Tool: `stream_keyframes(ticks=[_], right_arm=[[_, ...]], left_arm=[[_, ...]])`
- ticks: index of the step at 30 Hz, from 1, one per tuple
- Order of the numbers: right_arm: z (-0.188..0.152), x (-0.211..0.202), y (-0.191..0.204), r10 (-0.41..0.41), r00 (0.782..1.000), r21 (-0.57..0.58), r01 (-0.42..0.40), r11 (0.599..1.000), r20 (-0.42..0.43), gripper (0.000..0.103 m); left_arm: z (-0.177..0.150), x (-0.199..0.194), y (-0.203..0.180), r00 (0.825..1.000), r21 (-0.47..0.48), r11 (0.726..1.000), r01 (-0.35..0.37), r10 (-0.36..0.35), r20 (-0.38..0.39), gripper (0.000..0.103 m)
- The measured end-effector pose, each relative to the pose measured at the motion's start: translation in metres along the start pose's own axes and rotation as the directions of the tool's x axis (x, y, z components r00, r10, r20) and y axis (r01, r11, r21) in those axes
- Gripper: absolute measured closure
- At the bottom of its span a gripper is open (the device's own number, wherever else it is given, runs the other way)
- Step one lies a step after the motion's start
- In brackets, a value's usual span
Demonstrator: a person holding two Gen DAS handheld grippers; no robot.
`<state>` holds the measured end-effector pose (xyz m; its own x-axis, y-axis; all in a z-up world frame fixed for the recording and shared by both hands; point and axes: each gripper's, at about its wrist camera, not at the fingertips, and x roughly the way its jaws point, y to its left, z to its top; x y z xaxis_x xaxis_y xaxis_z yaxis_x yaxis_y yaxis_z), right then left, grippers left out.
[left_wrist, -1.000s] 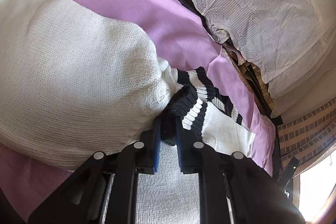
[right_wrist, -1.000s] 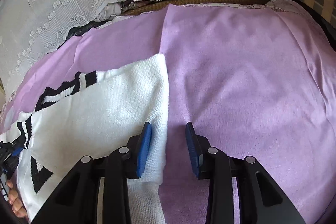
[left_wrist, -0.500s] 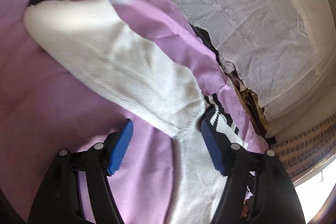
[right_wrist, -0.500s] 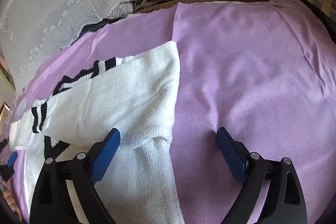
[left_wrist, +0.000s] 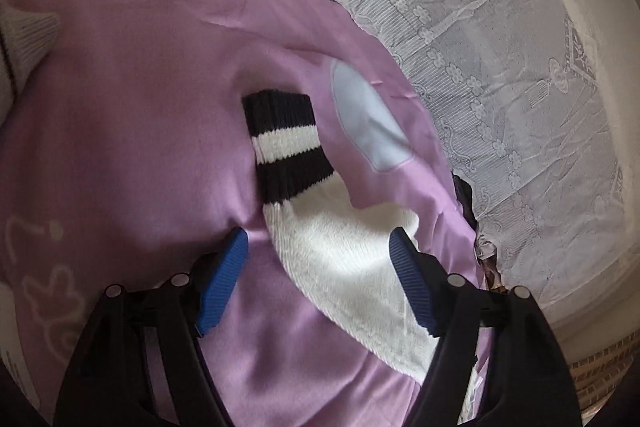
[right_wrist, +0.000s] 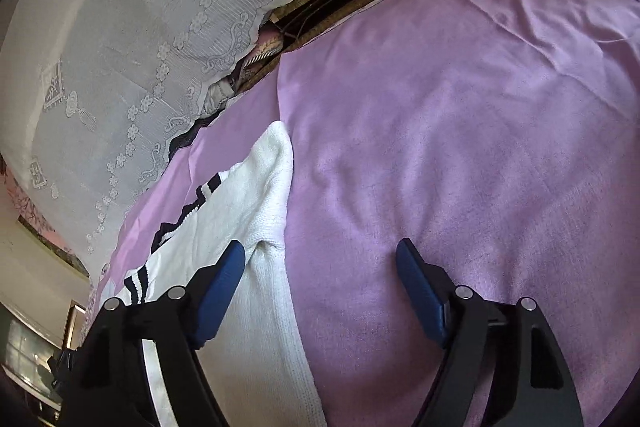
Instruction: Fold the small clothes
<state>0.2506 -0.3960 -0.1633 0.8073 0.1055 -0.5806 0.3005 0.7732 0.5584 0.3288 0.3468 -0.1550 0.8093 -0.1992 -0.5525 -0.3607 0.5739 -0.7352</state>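
**Inspector A:** Left tongs (left_wrist: 318, 279), state?

**Inspector B:** Spread wide, holding nothing. The blue pads (left_wrist: 222, 287) sit either side of a white knit sleeve (left_wrist: 344, 263) lying on the purple sheet (left_wrist: 140, 107). The sleeve runs from the lower right of the left wrist view up to centre, ending in a black cuff with one white stripe (left_wrist: 284, 147). A pale blue patch (left_wrist: 366, 123) lies just right of the cuff.

**Inspector A:** Right tongs (right_wrist: 320, 291)?

**Inspector B:** Likewise parted, empty. The white sweater (right_wrist: 240, 219) occupies the lower left of the right wrist view, flat on the sheet, its black-and-white striped trim (right_wrist: 180, 211) towards the left edge. The left-hand pad overlaps the sweater's edge in the frame; whether it touches the knit, I cannot tell. The right-hand pad is over bare sheet.

**Inspector A:** Surroundings?

**Inspector B:** White lace cloth (right_wrist: 132, 39) fills the upper left of the right wrist view, bordering the sheet.
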Motion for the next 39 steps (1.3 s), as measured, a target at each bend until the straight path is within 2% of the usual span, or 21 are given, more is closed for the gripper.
stream_keyframes(ticks=[4, 6, 8, 11, 16, 20, 24, 29, 33, 39], right_arm=[[0.000, 0.002, 0.001, -0.005, 1.000, -0.006, 0.005, 1.000, -0.006, 0.023], [0.000, 0.003, 0.002, -0.008, 1.000, -0.010, 0.008, 1.000, -0.009, 0.021], [0.000, 0.004, 0.004, -0.012, 1.000, -0.018, 0.012, 1.000, -0.012, 0.020], [0.000, 0.005, 0.005, -0.016, 1.000, -0.025, 0.016, 1.000, -0.016, 0.018], [-0.001, 0.005, 0.005, -0.016, 1.000, -0.025, 0.016, 1.000, -0.016, 0.018], [-0.001, 0.007, 0.008, -0.015, 1.000, -0.041, 0.014, 0.999, -0.026, 0.012], [0.000, 0.010, 0.010, -0.021, 0.999, -0.055, 0.019, 0.998, -0.032, 0.010], [-0.001, 0.010, 0.011, -0.020, 0.999, -0.057, 0.018, 0.998, -0.033, 0.008], [-0.001, 0.011, 0.012, -0.020, 0.999, -0.067, 0.018, 0.998, -0.039, 0.005], [-0.001, 0.012, 0.013, -0.022, 0.999, -0.070, 0.019, 0.997, -0.042, 0.004]], left_arm=[[0.006, 0.017, -0.004, 1.000, 0.034, 0.999, 0.026, -0.027, 0.008, 0.036], [0.008, 0.021, -0.002, 0.999, 0.042, 0.998, 0.036, -0.037, 0.012, 0.047], [0.010, 0.026, 0.006, 0.999, 0.017, 0.999, 0.052, -0.052, -0.003, 0.075], [0.013, 0.028, 0.019, 0.995, -0.045, 0.995, 0.093, -0.093, -0.016, 0.087], [0.009, 0.017, 0.004, 0.998, 0.031, 0.998, 0.056, -0.057, 0.018, 0.091], [0.004, -0.008, -0.015, 0.993, 0.109, 0.991, 0.081, -0.089, 0.072, 0.092], [-0.003, -0.026, -0.037, 0.988, 0.193, 0.979, 0.071, -0.095, 0.119, 0.092], [-0.017, -0.026, -0.067, 0.992, 0.259, 0.963, 0.077, -0.099, 0.074, 0.092], [-0.039, -0.022, -0.110, 0.993, 0.356, 0.930, 0.094, -0.112, 0.030, 0.092], [-0.086, -0.018, -0.187, 0.990, 0.494, 0.860, 0.129, -0.140, -0.015, 0.092]])
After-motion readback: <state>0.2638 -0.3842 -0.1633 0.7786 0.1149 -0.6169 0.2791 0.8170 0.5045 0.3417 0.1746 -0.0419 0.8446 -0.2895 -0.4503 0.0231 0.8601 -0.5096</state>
